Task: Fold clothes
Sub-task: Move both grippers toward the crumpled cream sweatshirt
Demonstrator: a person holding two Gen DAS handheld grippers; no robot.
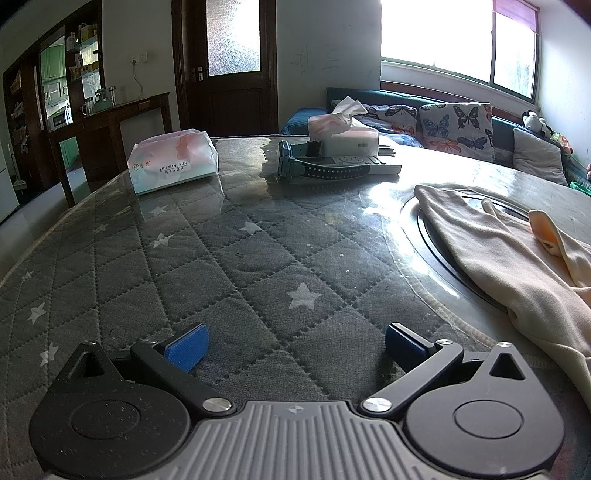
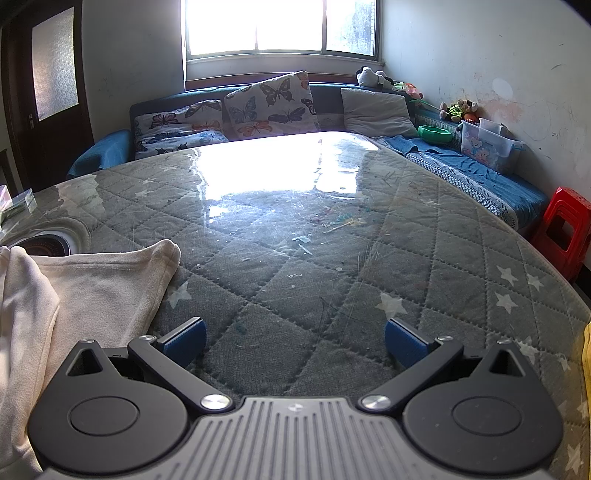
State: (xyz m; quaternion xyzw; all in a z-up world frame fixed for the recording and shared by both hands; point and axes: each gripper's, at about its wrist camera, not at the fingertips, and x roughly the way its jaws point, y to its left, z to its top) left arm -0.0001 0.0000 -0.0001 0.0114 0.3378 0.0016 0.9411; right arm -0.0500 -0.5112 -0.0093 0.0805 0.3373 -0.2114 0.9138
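Cream garment (image 1: 509, 258): rumpled mid-tabletop (image 1: 236, 258). Left gripper (image 1: 295, 341), right gripper (image 2: 295, 341): spread, empty. Risk: the cloth may slide on the glossy cover, skewing folds.

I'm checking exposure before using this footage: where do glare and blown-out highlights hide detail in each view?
Left wrist view: the window is blown out white, with a glare patch on the glossy quilted grey tabletop beside the cream cloth garment. Right wrist view: the window is overexposed and a large white reflection washes out the far tabletop. Both fisheye views curve straight edges.
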